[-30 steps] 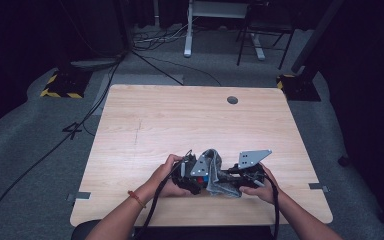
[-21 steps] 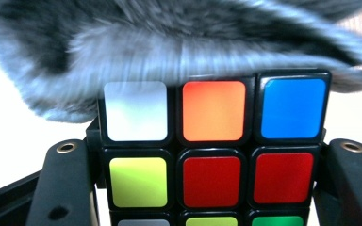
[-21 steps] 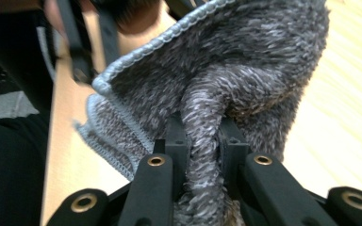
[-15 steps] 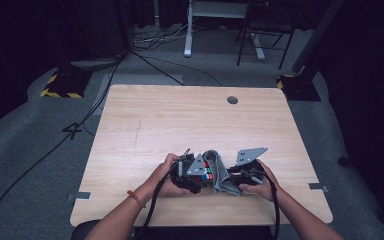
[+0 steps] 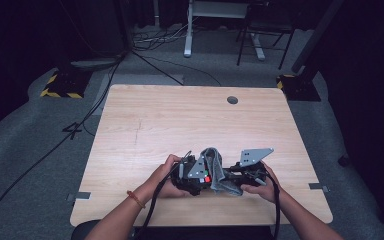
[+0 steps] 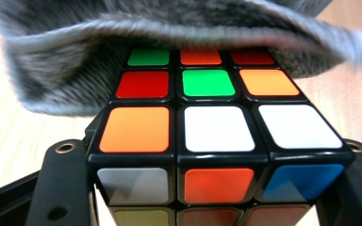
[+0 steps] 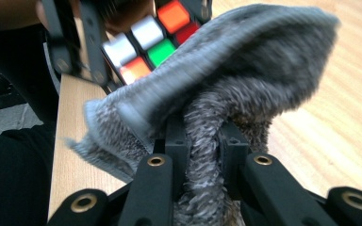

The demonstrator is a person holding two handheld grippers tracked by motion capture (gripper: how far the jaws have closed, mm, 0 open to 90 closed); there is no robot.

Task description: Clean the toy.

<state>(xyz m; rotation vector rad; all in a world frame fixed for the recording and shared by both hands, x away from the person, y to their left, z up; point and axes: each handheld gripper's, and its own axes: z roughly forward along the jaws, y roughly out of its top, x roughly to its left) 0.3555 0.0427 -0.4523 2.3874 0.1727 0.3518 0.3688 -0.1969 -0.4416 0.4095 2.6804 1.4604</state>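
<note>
Left tongs (image 5: 206,176) clamped on puzzle cube (image 5: 205,177), right tongs (image 5: 225,179) pinched shut on grey cloth (image 5: 215,167); both low over near edge of desk (image 5: 180,115), meeting at the middle. Cloth draped over cube between the two hands, cube mostly hidden from above. Likely step: wiping the cube.

Left gripper view: cube (image 6: 212,141) held between both black jaws at the lower corners, grip looks square and firm. Cloth (image 6: 122,56) lying across far rows of the top face, near row of orange and white tiles bare. Best to drag cloth toward the near row with light pressure, keeping cube steady so it can't twist out.

Right gripper view: cloth (image 7: 245,80) bunched in a fold between the closed jaws, rest fanning out over cube (image 7: 146,40). Left tongs' jaws visible beyond on either side of cube. Fold held deep, unlikely to slip. Worth keeping tongs tips off the tiles, letting only fabric rub. Risk: loose edge snagging on the other jaws, or a cube layer turning under a hard push.
</note>
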